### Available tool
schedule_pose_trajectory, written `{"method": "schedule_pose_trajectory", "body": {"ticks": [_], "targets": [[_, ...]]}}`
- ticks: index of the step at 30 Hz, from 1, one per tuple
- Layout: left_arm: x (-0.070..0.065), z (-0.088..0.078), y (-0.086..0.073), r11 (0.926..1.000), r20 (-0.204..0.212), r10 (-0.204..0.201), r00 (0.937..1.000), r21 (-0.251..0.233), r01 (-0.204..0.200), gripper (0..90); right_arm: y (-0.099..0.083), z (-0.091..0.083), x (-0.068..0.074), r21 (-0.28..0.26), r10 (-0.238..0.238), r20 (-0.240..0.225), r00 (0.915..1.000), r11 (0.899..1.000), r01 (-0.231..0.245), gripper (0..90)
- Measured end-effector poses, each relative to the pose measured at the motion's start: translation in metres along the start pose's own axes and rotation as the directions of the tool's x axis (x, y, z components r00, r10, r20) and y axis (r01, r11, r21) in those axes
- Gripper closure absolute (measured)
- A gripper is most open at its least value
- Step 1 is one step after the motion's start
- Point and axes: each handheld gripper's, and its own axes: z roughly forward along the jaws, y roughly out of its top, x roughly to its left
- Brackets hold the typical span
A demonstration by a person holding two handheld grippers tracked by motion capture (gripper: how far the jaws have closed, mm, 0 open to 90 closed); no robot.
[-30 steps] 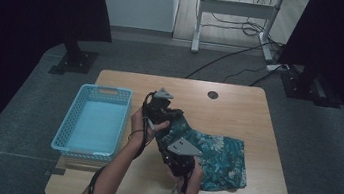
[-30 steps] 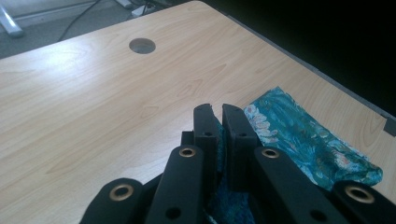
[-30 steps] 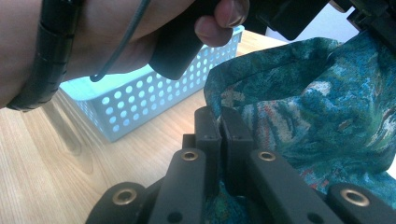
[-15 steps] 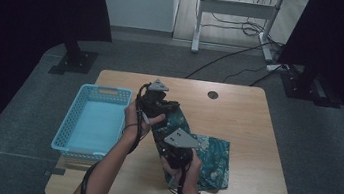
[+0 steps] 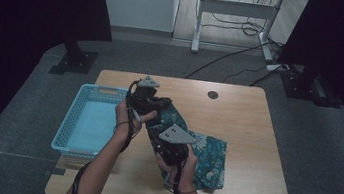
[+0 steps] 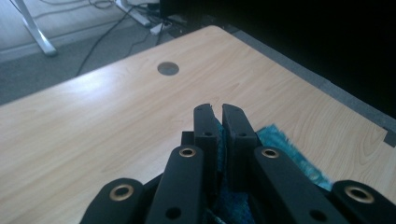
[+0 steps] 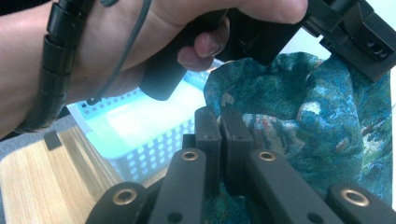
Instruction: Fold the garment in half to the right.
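A teal patterned cloth [image 5: 208,158] lies partly on the wooden table [image 5: 247,122], with its left edge lifted off it. My left gripper [image 5: 163,105] holds the far corner of that edge. In the left gripper view its jaws [image 6: 216,111] are shut with teal cloth [image 6: 280,145] pinched between them. My right gripper [image 5: 163,144] holds the near corner. In the right gripper view its jaws [image 7: 218,115] are shut on the cloth [image 7: 322,135], and the hand with the left gripper [image 7: 355,37] is just above.
A light blue plastic basket [image 5: 87,122] stands on the table's left side, right beside the hands, and it shows behind the cloth in the right gripper view [image 7: 140,133]. A round cable hole [image 5: 213,95] marks the far table edge. Dark curtains and a desk frame stand beyond.
Both hands have risen and drifted left toward the basket, pulling the cloth's left edge up off the table. Both grips stay the same.
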Motion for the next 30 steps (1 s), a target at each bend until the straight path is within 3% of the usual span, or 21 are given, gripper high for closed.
{"method": "schedule_pose_trajectory", "body": {"ticks": [17,30], "targets": [[0.005,0.014,-0.021,0.9993,0.009,-0.023,0.9997,0.029,0.023,85.0,-0.019,0.008,-0.002,0.03,0.032,-0.011,0.9994,0.999,-0.032,87.1],[0.005,-0.003,-0.016,0.9999,-0.012,-0.011,0.9999,0.003,0.011,85.1,-0.011,0.006,0.008,0.023,0.003,-0.036,0.9993,1.0,-0.002,87.0]]}}
